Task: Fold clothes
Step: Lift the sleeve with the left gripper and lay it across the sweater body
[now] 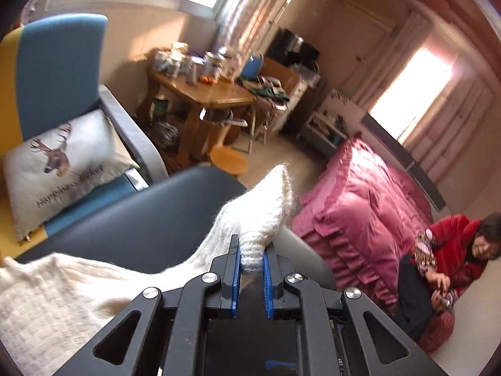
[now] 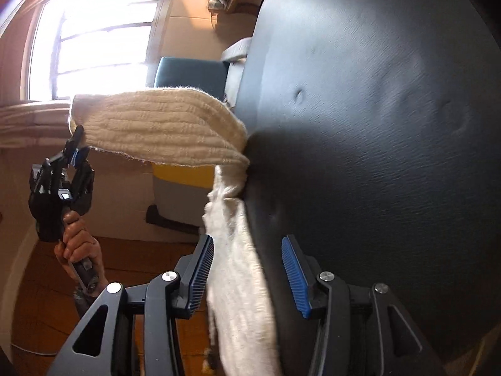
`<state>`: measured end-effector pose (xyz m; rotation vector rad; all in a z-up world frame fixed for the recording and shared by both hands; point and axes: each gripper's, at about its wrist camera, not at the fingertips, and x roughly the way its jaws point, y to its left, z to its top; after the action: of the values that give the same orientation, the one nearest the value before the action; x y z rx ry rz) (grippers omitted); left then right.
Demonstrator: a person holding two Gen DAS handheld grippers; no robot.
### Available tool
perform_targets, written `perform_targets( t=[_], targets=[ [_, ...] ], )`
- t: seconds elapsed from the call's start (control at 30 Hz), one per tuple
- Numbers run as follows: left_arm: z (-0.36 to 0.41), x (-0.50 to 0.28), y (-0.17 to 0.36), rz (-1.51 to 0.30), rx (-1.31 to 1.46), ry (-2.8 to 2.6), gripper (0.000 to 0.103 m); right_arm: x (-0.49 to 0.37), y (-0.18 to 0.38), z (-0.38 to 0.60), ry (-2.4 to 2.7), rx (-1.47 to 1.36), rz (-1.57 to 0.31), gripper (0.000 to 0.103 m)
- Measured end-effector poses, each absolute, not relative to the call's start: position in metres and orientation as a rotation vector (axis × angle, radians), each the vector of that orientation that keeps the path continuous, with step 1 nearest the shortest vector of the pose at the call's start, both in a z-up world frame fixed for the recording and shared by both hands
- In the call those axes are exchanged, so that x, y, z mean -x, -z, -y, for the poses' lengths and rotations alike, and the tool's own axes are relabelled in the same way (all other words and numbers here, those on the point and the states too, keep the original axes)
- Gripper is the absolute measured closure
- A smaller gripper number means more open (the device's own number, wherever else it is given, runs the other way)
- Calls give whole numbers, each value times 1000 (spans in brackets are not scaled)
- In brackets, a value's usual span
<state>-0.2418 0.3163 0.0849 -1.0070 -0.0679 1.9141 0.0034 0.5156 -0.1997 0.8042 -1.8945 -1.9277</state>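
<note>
1. My left gripper (image 1: 252,255) is pinching a corner of the white knit sweater (image 1: 94,294). The blue pads (image 1: 237,269) squeeze the wool between them, and a bit of wool pokes up past the tips.
2. From the right camera I see that same left gripper (image 2: 78,148) held up in the air by a hand (image 2: 78,244). A long strip of the sweater (image 2: 162,131) hangs from it back to the edge of the black table (image 2: 375,125).
3. My right gripper (image 2: 247,269) is spread wide. Its two blue pads sit on each side of the sweater where it hangs over the table's round edge. They do not squeeze it.
4. Most of the black table top is bare, so I have lots of room there.
5. Past the table's far edge I see a blue and yellow chair (image 1: 59,72) with a deer pillow (image 1: 65,166), near the table.
6. A wooden table (image 1: 213,94) full of things, a pink bed (image 1: 369,206) and a person in red (image 1: 451,257) on the floor are well apart from my sweater.
</note>
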Motion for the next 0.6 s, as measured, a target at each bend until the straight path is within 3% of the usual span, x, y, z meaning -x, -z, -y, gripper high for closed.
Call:
perform_targets(
  t=[0.03,0.1,0.13,0.4,0.6],
  targets=[
    [-313,244,-89,85,997,-1926,91,7,202,-510,1848,-751,1941,45],
    [-300,250,-99,120,974,-1957,91,29,207,-497,1690,-657,2029,19],
    [-292,253,-105,136,960,-1972,91,39,210,-491,1630,-628,2070,14],
    [-231,278,-127,254,904,-2050,90,104,219,-463,1449,-529,2247,13],
    [-196,275,-101,355,944,-2011,90,100,190,-485,1755,-731,2089,13]
  ],
)
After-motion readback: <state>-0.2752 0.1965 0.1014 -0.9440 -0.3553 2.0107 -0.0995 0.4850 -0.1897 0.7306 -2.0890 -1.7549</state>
